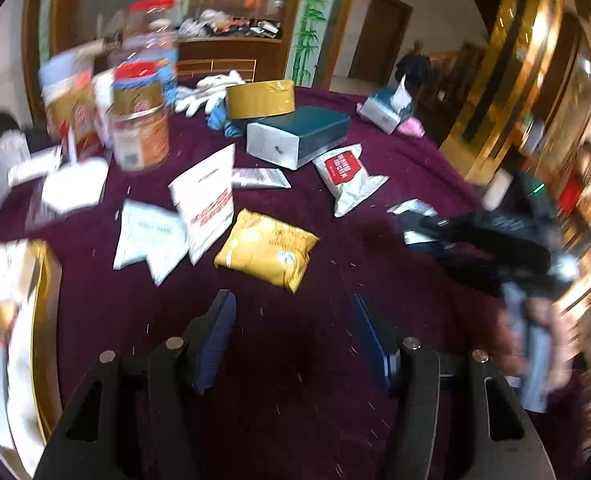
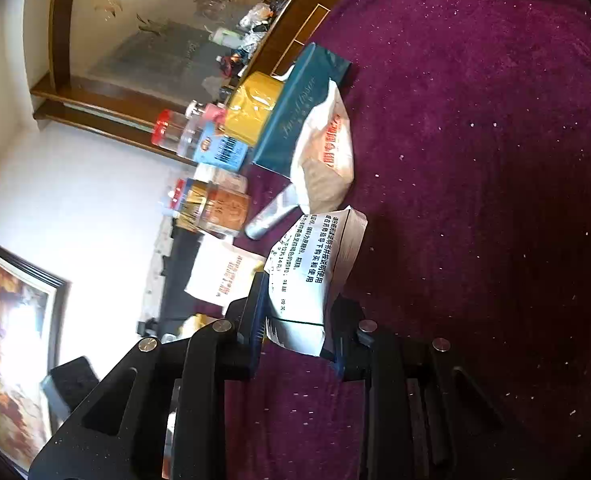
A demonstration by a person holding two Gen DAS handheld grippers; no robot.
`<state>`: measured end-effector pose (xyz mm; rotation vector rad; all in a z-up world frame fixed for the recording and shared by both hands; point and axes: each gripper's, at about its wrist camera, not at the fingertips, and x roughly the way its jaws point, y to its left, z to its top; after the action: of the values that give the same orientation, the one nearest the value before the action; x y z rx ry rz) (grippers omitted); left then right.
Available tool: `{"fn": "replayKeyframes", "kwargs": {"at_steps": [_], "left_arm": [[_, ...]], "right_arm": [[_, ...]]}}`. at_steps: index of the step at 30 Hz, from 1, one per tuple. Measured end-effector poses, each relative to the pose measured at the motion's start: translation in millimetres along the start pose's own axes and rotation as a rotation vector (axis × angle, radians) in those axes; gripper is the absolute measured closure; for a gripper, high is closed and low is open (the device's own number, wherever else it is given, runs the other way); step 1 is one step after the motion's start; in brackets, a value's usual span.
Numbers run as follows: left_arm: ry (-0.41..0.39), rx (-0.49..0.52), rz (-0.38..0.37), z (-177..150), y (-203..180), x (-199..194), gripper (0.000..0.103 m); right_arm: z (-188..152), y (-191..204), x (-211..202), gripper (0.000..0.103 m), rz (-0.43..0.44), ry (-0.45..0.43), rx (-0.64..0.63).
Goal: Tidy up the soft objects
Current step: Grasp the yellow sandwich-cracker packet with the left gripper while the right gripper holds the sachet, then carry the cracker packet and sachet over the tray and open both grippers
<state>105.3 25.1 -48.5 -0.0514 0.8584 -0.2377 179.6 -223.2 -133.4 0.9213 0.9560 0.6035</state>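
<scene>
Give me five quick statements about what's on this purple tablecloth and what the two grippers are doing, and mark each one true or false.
1. The right gripper is shut on a white sachet with black print. True.
2. The left gripper holds the yellow packet. False: its jaws stand open and empty, and the packet lies on the cloth ahead of them.
3. A roll of yellow tape sits behind the teal box in the left wrist view. True.
4. The tablecloth is green. False: it is dark purple.
5. The red-labelled white pouch lies inside the teal box. False: it lies on the cloth beside the box.
</scene>
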Motion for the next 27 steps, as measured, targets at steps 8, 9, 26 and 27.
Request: {"fn": "replayKeyframes", "kwargs": {"at_steps": [8, 9, 26, 27], "left_arm": [[0.071, 0.135, 0.057, 16.2, -33.5, 50.0, 0.043], [0.085, 0.125, 0.062, 19.3, -31.9, 55.4, 0.043], [0.096, 0.016, 0.093, 29.7, 1.7, 87.0, 0.063], [0.084, -0.012, 0.076, 29.1, 6.2, 83.5, 0.063]], "right_arm": [[4.9, -5.6, 3.8, 0.078, -0.012, 0.025, 0.045], [5.0, -5.2, 3.1, 0.078, -0.01, 0.022, 0.045], [6.5, -20.0, 4.8, 0.078, -0.056, 0.013, 0.092], [6.4, -19.5, 4.0, 0.078, -0.059, 0.01, 0.088]]}}
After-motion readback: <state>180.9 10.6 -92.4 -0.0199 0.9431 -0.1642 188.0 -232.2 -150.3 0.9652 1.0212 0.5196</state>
